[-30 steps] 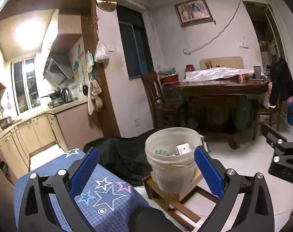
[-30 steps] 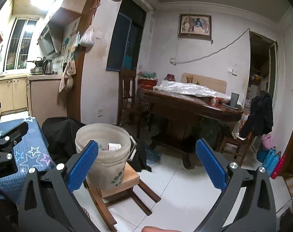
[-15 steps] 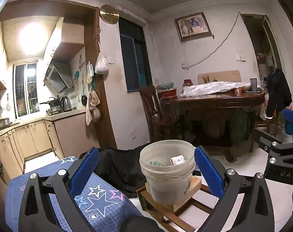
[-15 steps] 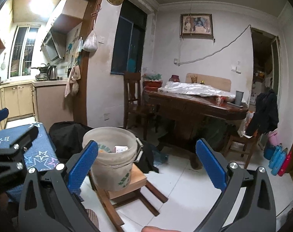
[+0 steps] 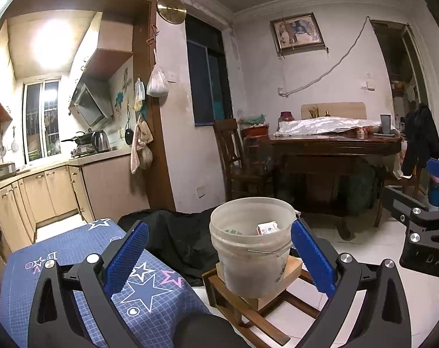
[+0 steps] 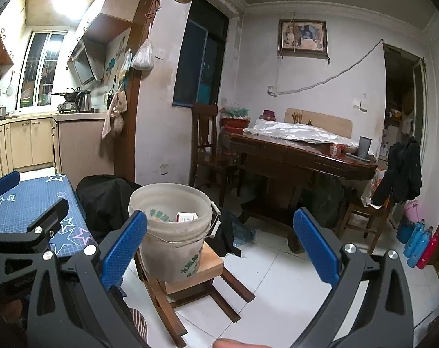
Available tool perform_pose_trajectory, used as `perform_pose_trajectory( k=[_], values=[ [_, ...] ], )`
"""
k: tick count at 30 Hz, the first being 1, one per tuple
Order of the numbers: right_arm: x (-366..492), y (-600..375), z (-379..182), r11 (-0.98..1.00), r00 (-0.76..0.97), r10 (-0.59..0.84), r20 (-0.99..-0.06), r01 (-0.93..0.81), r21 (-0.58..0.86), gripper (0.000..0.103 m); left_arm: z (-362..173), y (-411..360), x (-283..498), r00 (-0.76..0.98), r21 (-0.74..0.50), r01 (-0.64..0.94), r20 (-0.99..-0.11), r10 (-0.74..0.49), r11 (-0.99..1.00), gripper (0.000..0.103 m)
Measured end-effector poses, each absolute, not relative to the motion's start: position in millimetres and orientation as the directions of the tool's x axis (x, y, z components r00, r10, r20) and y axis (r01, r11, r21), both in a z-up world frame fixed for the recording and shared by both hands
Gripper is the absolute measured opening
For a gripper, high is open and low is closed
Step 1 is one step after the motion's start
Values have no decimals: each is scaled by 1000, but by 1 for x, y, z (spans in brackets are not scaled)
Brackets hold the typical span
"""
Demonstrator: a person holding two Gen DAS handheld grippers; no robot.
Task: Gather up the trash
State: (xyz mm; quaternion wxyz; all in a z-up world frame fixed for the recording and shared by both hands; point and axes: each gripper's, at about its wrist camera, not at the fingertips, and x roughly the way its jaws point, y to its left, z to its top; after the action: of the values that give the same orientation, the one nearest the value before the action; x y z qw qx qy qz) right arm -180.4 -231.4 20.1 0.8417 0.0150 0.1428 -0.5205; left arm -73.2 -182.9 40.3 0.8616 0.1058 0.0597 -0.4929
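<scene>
Left wrist view: the left gripper point(image 5: 218, 250), fingers spread and empty, is raised and levelled since a second ago; the bucket point(image 5: 252, 248), holding a small box point(image 5: 268, 228), stands on the stool point(image 5: 257, 297). Right wrist view: the right gripper point(image 6: 220, 243), likewise spread and empty, is drawn nearer the bucket point(image 6: 173, 232), suggesting the deposit is complete.

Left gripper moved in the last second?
Yes. In the left wrist view the left gripper has tilted upward: the bucket and dining table sit lower in frame than before, and more ceiling shows. Jaws open, nothing held.
</scene>
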Motion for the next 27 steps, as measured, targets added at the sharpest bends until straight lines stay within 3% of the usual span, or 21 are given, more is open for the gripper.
perform_pose_trajectory(
  k=[9,27],
  values=[
    [-167,-236,10,482,420,-846,-328,865,-136,98,29,-189,-67,523,136,852,-271,-808,506,98],
    [-166,-238,5,466,398,-851,-342,873,-144,98,25,-192,-65,525,136,850,-296,-798,509,98]
  ],
)
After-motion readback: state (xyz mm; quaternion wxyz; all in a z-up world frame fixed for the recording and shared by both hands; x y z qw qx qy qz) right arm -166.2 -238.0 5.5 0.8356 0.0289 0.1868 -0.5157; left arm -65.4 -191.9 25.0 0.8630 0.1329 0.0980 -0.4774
